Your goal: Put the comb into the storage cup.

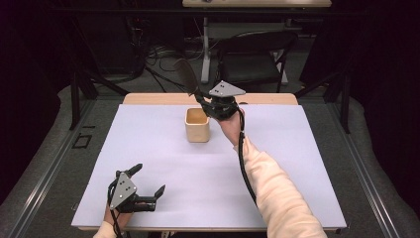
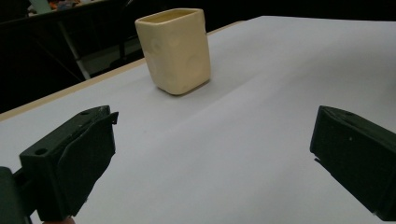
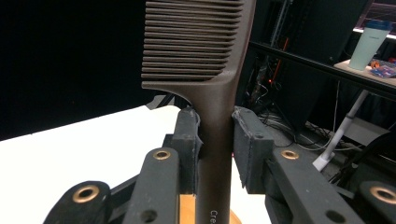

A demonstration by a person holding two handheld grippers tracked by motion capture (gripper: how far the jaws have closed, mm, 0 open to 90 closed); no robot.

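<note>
Comb (image 3: pixel 205 60) handle is sitting clamped in the right hand-held gripper (image 1: pixel 210 103), just above the cream cup (image 1: pixel 197 125) (mid-counter (image 1: pixel 277 163)), while the left hand-held gripper (image 1: pixel 148 181) is resting wide open, empty, near the front edge.

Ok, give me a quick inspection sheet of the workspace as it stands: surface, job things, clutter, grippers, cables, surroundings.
Surface: white sheet on a wooden table, flat.
Job's things: brown comb held upright, teeth end up; cream cup upright mid-table, nothing seen inside.
Clutter: nothing seen.
Grippers: right gripper beside the cup, fingers shut on the comb's handle; left gripper low at the near edge, open, empty.
Cables: black cable along the right sleeve.
Surroundings: dark; chair, stands, floor wiring beyond the table.
</note>
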